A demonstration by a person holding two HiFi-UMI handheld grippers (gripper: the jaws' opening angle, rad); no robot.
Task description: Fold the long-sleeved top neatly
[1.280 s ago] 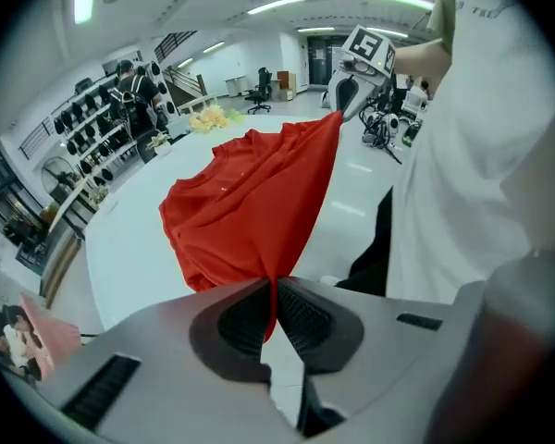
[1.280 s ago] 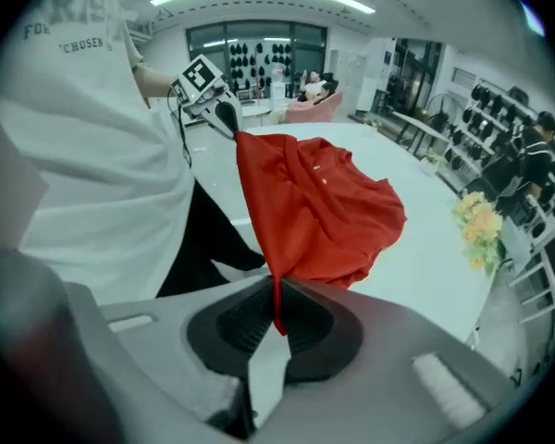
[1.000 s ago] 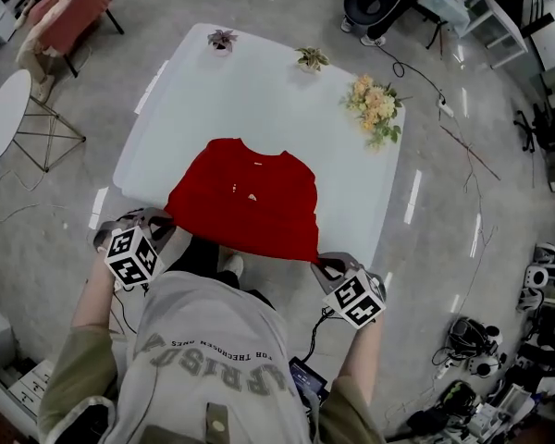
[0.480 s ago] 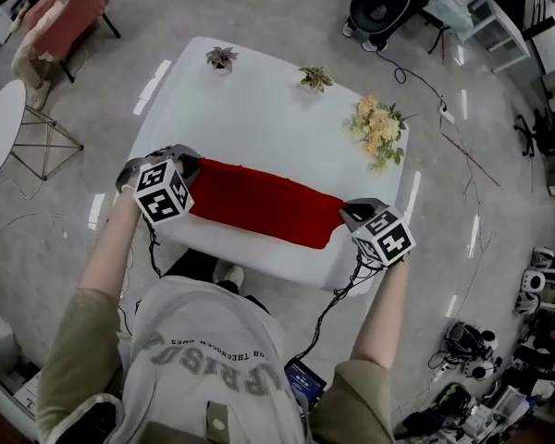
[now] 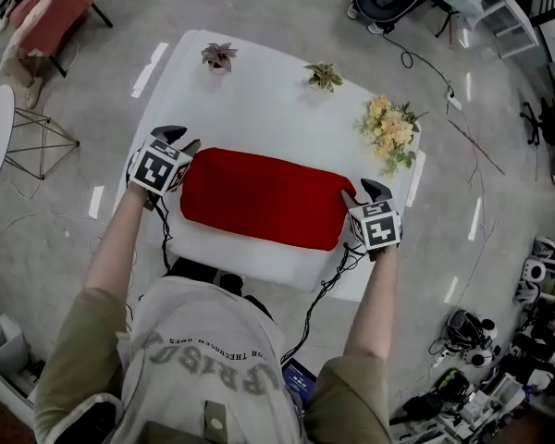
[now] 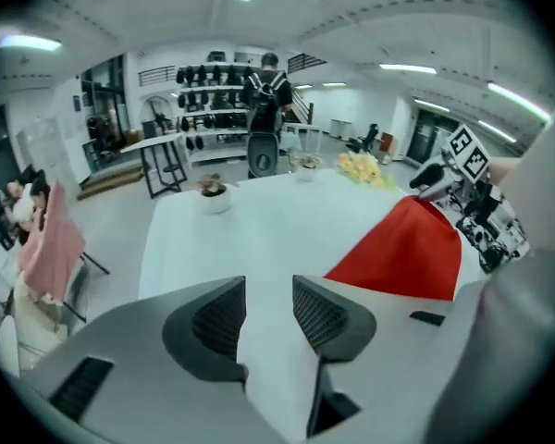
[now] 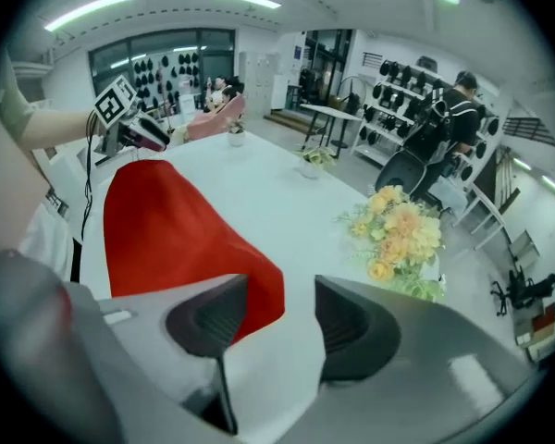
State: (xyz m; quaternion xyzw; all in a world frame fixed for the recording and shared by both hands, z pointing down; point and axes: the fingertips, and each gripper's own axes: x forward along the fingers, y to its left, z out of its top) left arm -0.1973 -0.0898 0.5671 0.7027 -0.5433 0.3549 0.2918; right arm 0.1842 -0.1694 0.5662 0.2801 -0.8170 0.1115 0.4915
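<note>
Red, soft-looking knit makes up the long-sleeved top (image 5: pixel 264 197), which lies as a smooth, round-cornered band on the near half of the white counter (image 5: pixel 259 91). Its long axis runs left to right, from one claw to the other.

The left claw (image 5: pixel 180 140) sits just beside the band's left end. Its jaws have just been opening and stand apart, with only bare counter between the ribbed pads; the cloth lies off to its right. The right claw (image 5: pixel 361 192) is at the opposite end. Its jaws have also just been opening and are parted, and a red corner shows beneath the gap with neither pad pressing on it.

We judge that each hand is equally near its own end, so a fold along the length could start from either side.

A yellow bouquet (image 5: pixel 388 129) and two small potted plants (image 5: pixel 219 56) stand well apart from the top, at the far edge.
</note>
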